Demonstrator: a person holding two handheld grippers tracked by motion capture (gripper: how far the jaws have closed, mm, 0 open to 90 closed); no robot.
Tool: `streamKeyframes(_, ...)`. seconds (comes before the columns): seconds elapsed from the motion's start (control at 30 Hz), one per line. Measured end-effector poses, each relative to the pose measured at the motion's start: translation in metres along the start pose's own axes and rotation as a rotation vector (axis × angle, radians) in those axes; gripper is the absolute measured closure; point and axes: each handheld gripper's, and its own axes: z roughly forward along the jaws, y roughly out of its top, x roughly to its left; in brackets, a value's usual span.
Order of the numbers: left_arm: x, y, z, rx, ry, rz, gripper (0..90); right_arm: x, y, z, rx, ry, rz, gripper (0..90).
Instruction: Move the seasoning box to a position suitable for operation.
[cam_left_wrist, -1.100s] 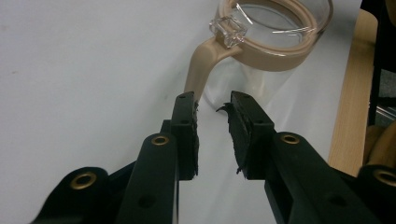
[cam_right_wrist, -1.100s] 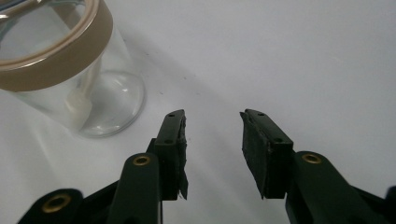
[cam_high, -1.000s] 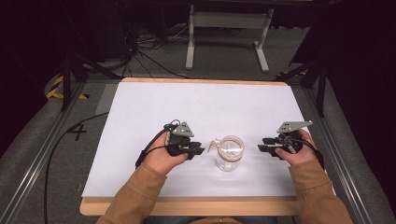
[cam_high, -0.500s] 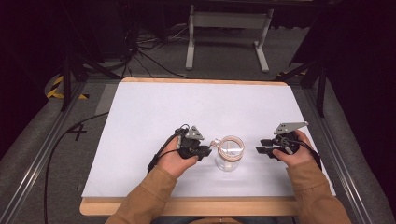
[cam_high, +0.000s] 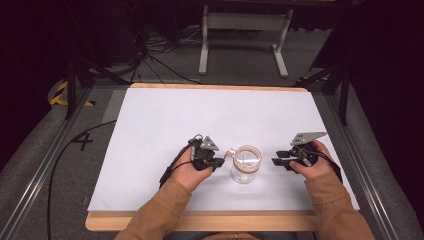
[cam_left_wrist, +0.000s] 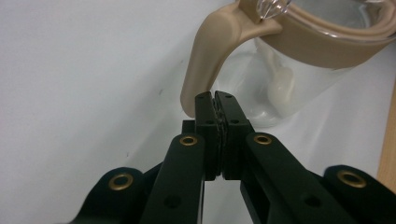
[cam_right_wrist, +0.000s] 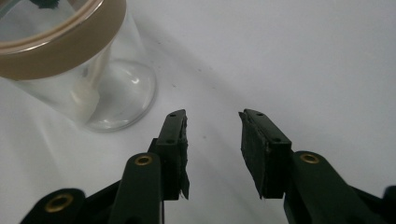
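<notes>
A clear glass jar (cam_high: 245, 167) with a tan rim and a curved tan handle (cam_high: 231, 153) stands on the white tabletop (cam_high: 200, 115), near the front. My left gripper (cam_high: 218, 162) is at the jar's left with its jaws shut together. In the left gripper view the gripper tips (cam_left_wrist: 215, 95) sit right at the lower end of the handle (cam_left_wrist: 205, 56), with nothing visibly between them. My right gripper (cam_high: 276, 162) hovers a short way right of the jar, open and empty. In the right gripper view, the gripper (cam_right_wrist: 212, 116) points past the jar (cam_right_wrist: 70, 70) at upper left.
A wooden edge (cam_high: 200, 220) borders the table's front. Metal rails (cam_high: 40, 165) run along both sides. Beyond the far edge are a white stand (cam_high: 245, 30) and cables (cam_high: 145, 55) on the floor.
My left gripper has moved right, up to the jar's handle. The right gripper has shifted only slightly and stays open.
</notes>
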Motion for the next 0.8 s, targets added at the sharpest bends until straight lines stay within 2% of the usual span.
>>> streamKeyframes(0.1,0.0,0.0,0.001,0.0,0.008,-0.007,88.1,0.001,0.0,0.0,-0.001,0.0,-0.001,62.0)
streamKeyframes(0.13,-0.001,0.0,0.0,0.006,0.032,-0.004,87.4,0.001,0.0,0.0,-0.001,0.0,-0.001,62.0)
streamKeyframes(0.2,0.0,0.001,0.001,-0.006,0.023,0.002,86.6,0.002,0.0,0.001,0.002,0.004,-0.003,61.9)
streamKeyframes(0.37,-0.002,0.001,0.003,-0.006,0.033,-0.001,86.3,0.002,0.0,0.002,0.002,0.006,-0.002,62.2)
streamKeyframes(0.47,0.0,0.002,0.003,-0.006,0.038,0.007,86.9,0.004,-0.001,0.002,0.001,0.009,-0.008,63.0)
streamKeyframes(0.5,0.002,0.003,0.003,-0.017,0.05,0.013,89.8,0.006,-0.001,0.003,-0.003,0.016,-0.012,63.5)
streamKeyframes(0.6,0.005,0.004,0.004,-0.018,0.045,0.013,89.8,0.008,-0.001,0.003,-0.002,0.019,-0.018,63.5)
streamKeyframes(0.63,0.007,0.005,0.006,-0.027,0.062,0.02,89.9,0.011,-0.002,0.003,0.003,0.023,-0.014,63.5)
streamKeyframes(0.7,0.009,0.006,0.007,-0.037,0.065,0.021,89.9,0.011,-0.003,0.002,0.002,0.02,-0.016,63.5)
streamKeyframes(0.8,0.013,0.009,0.01,-0.045,0.052,0.018,89.9,0.014,-0.006,0.0,-0.001,0.019,-0.012,63.5)
